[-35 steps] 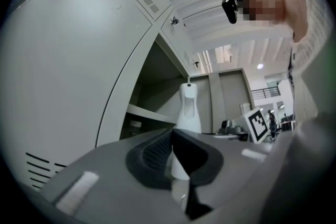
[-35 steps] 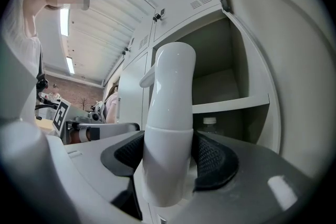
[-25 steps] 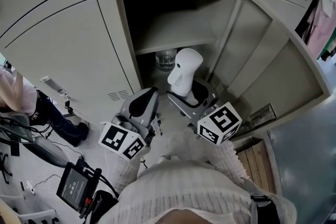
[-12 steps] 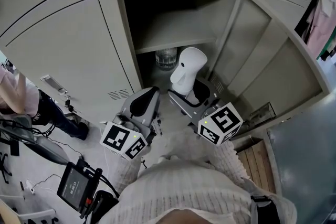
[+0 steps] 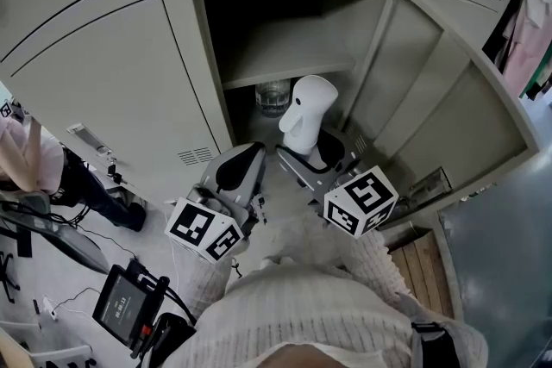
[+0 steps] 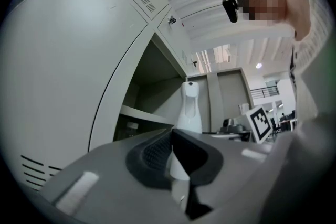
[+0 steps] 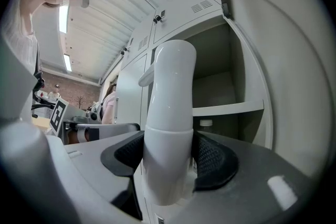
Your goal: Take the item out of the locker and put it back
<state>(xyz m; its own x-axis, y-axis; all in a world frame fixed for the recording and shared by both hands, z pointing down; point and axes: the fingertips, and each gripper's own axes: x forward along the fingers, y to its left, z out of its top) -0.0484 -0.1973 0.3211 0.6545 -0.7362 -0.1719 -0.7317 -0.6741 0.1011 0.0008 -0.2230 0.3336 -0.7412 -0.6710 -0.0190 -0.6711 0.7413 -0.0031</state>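
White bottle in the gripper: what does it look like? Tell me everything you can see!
The white bottle looks like smooth, shiny plastic. It has a tall body with a seam partway up and a rounded head with a small dark dot and a short spout. It stands upright at the front of the open locker. The right gripper squeezes its lower body between two dark ribbed pads. Nothing else seems to touch it.

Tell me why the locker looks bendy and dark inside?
Head view: the wide lens bows the edges of the locker, and shadow fills its top compartment. Right gripper view: the white bottle sits close, so it looks huge, with glare streaks.
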